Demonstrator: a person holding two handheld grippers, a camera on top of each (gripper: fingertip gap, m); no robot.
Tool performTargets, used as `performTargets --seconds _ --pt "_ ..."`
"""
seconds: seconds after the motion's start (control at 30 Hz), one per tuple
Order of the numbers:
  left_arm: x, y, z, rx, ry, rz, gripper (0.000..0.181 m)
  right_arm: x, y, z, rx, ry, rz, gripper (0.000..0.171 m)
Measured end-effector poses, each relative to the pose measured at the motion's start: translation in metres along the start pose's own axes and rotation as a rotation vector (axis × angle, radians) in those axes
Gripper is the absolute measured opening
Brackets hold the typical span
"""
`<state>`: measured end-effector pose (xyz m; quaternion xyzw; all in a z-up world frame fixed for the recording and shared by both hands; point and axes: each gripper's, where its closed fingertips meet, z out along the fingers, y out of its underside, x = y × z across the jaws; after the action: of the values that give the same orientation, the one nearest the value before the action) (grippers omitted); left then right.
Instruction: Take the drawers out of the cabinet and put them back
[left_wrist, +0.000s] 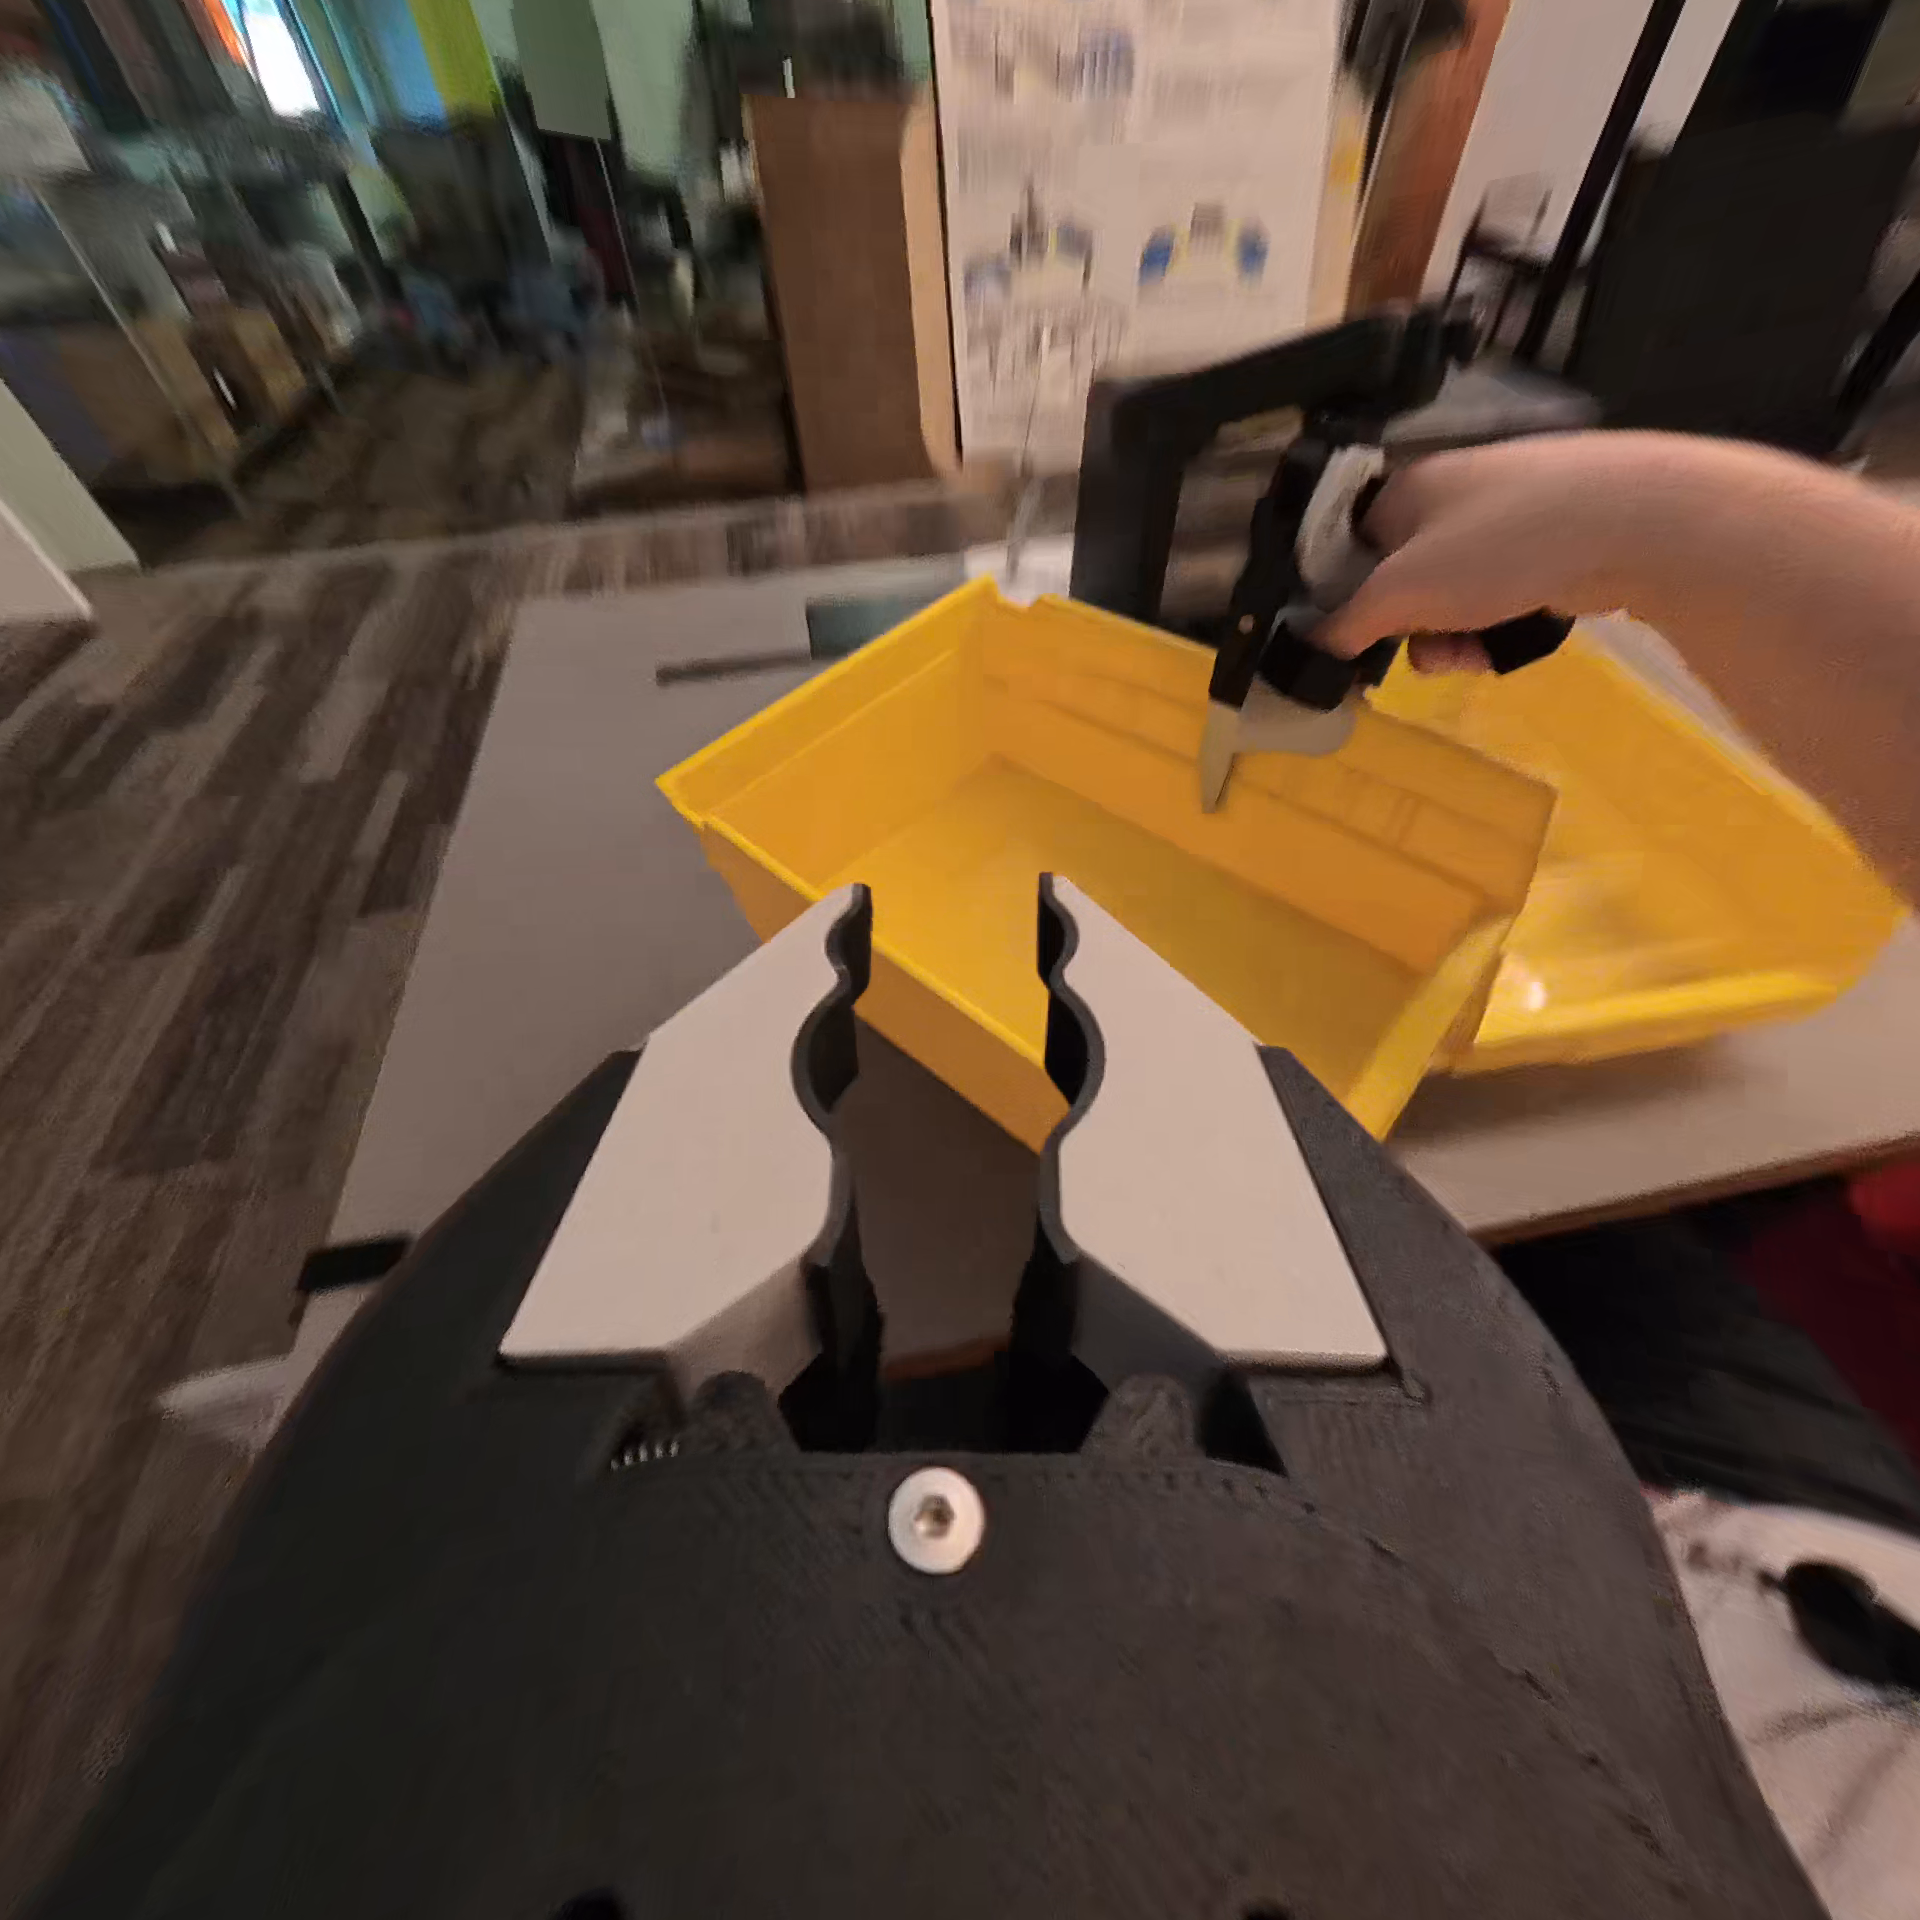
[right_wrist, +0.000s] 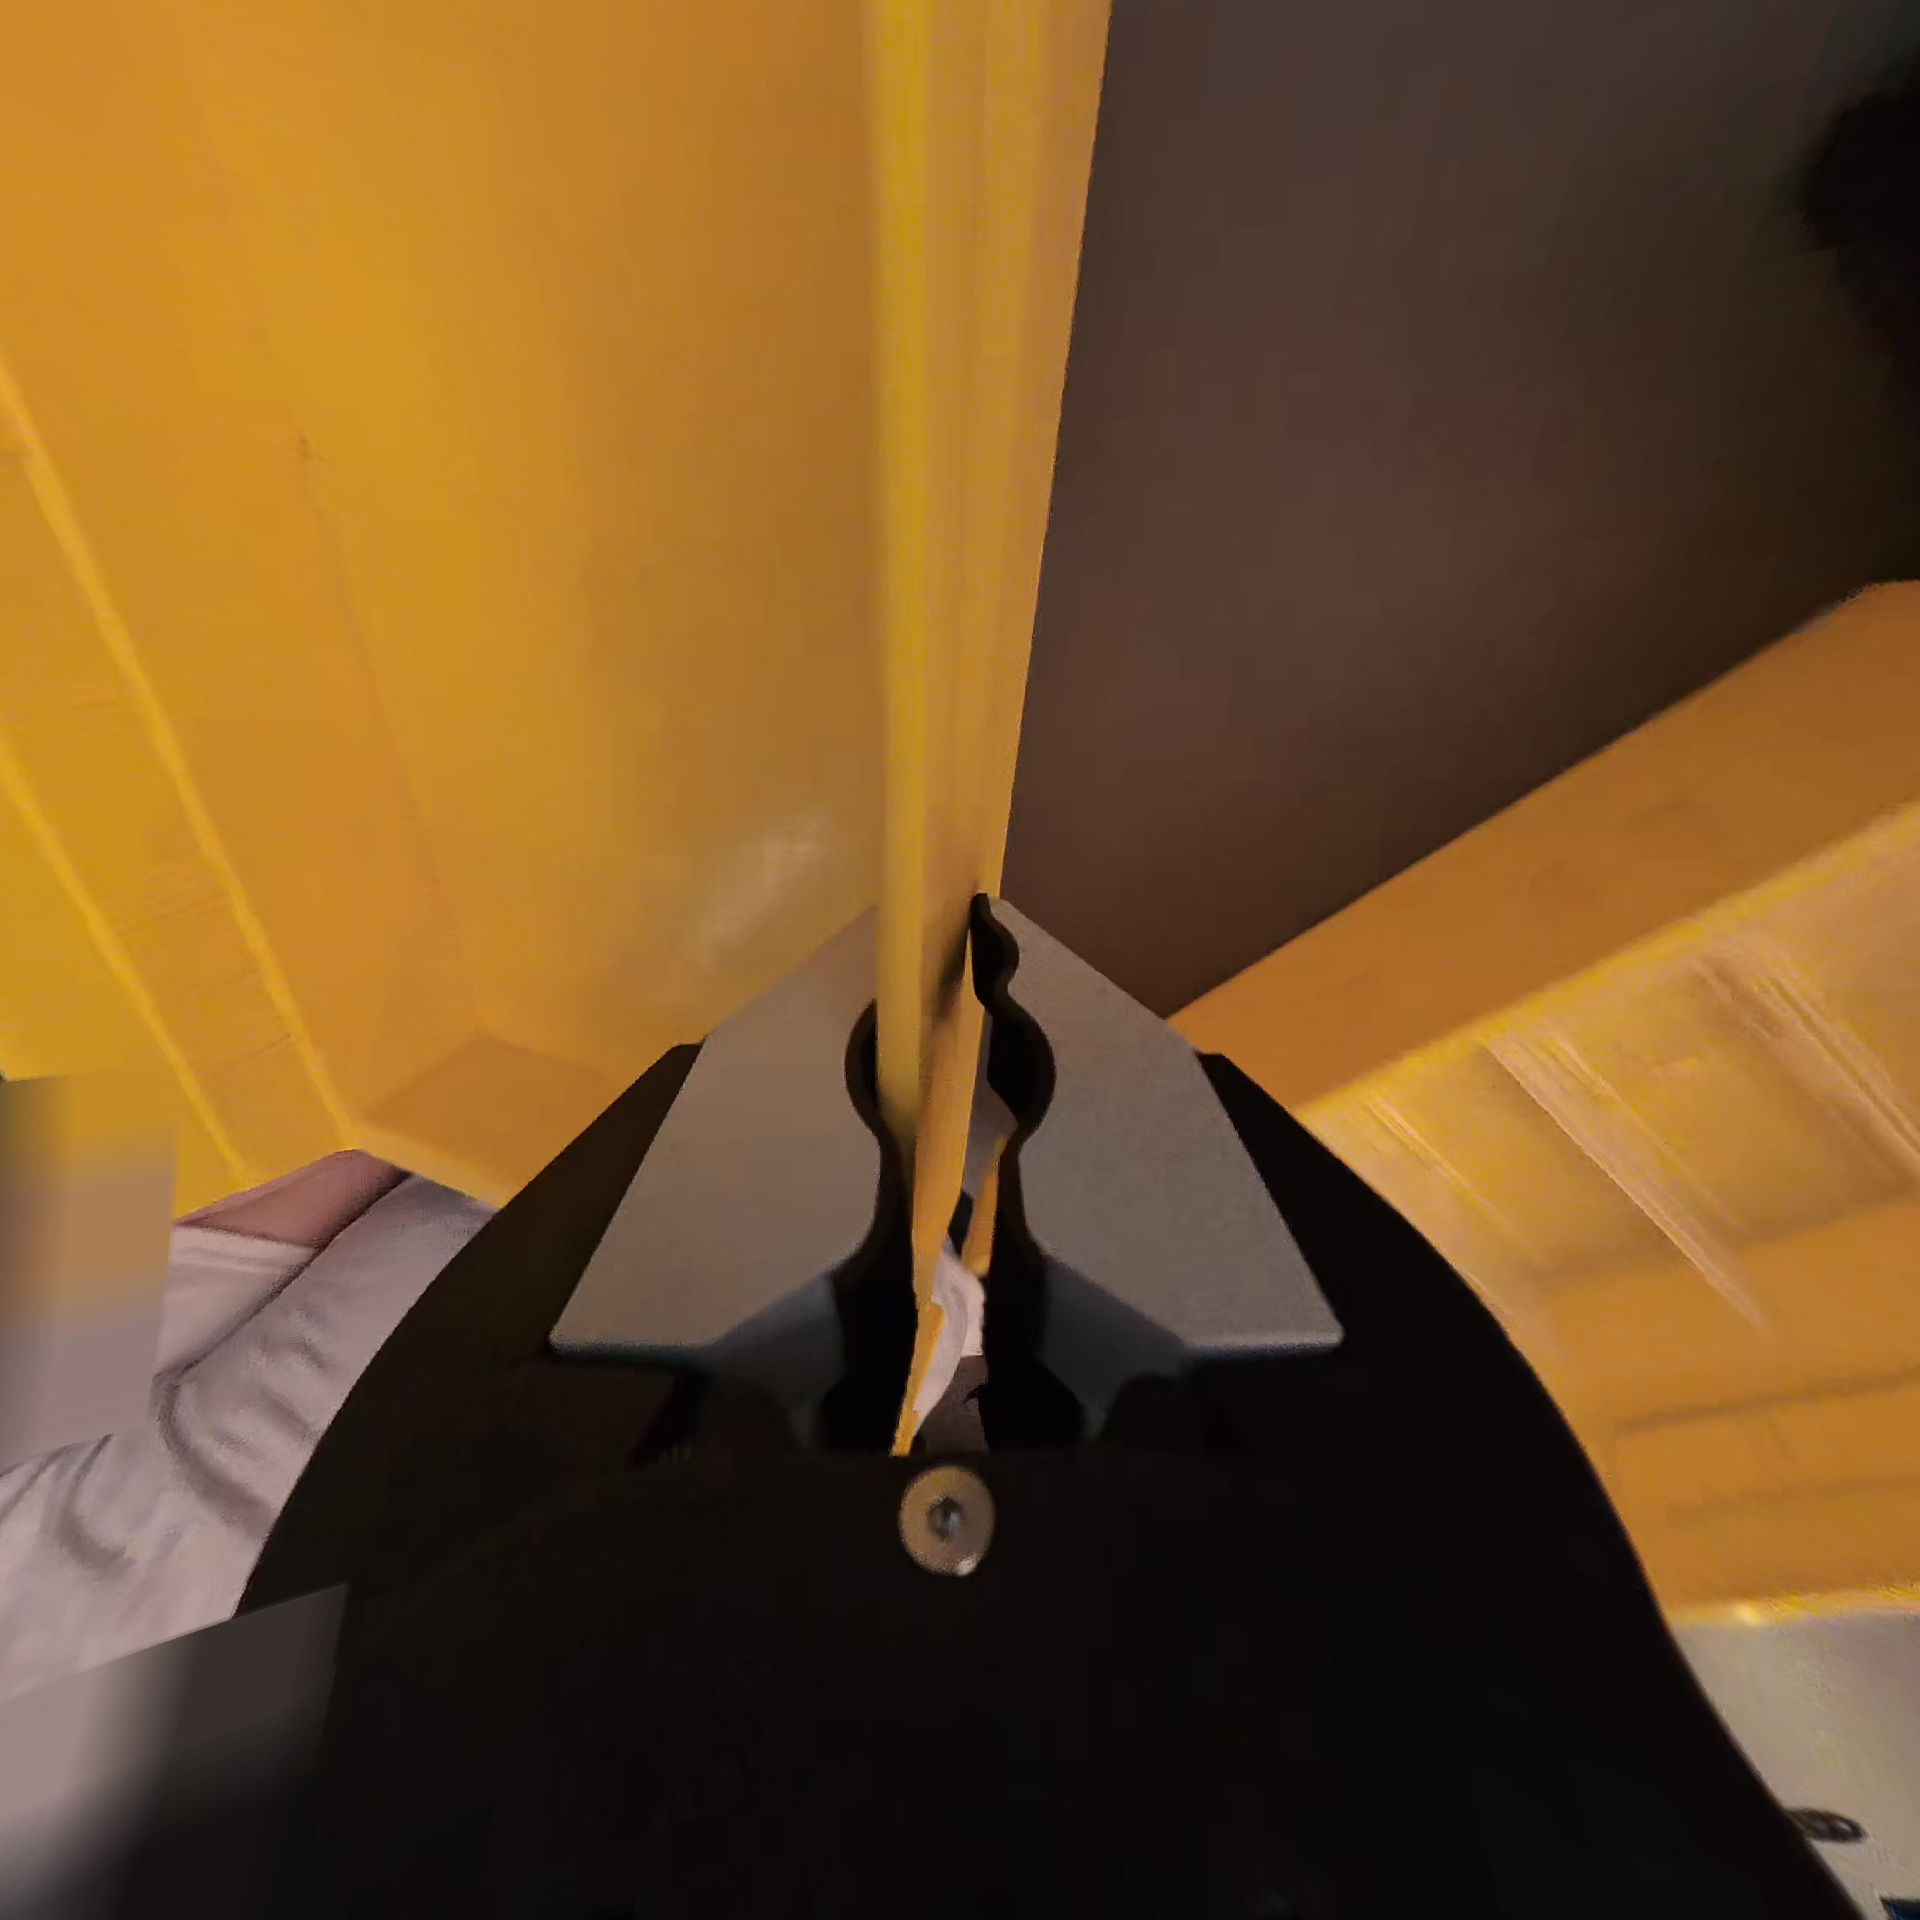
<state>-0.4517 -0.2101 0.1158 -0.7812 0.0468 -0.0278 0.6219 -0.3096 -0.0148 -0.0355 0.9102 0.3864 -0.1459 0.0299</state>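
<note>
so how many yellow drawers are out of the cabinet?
2. One sits tilted, its wall gripped by the right gripper; the other lies on the table just behind it. More may be hidden.

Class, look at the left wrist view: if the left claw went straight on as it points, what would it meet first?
Probably the near wall of the yellow drawer, just beyond the open left claw; depth is unclear.

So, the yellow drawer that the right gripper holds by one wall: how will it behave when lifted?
The yellow drawer looks empty, so probably light. Its plastic wall seems thin where the right gripper pinches it, so it may flex somewhat. Held by one wall only, it will likely tilt or swing; the left gripper is open and unengaged.
</note>
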Motion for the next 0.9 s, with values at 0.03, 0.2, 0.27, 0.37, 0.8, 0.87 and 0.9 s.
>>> performTargets --seconds 0.03,0.2,0.27,0.37,0.8,0.87,0.9 --pt "0.001 -0.015 -0.01 0.081 0.004 -0.022 0.032 0.0 0.0 -0.022 0.028 0.0 -0.003 0.003" --pt "0.001 -0.044 -0.03 0.274 0.068 -0.138 0.051 0.045 0.034 -0.144 0.19 -0.078 0.038 0.001" --pt "0.016 -0.025 -0.002 0.155 0.167 -0.159 0.061 0.089 0.066 -0.181 0.261 -0.078 0.102 0.002" --pt "0.082 0.017 0.053 -0.116 0.508 -0.215 0.07 0.173 0.137 -0.214 0.335 -0.03 0.254 0.003" --pt "0.242 0.124 0.24 -0.86 0.638 0.094 0.063 0.403 0.445 -0.124 0.252 0.041 0.865 0.005" --pt "0.235 0.144 0.247 -0.955 0.538 0.247 0.044 0.417 0.456 -0.111 0.253 0.033 0.878 0.006" --pt "0.23 0.151 0.249 -0.991 0.483 0.305 0.038 0.422 0.459 -0.105 0.248 0.025 0.881 0.006"
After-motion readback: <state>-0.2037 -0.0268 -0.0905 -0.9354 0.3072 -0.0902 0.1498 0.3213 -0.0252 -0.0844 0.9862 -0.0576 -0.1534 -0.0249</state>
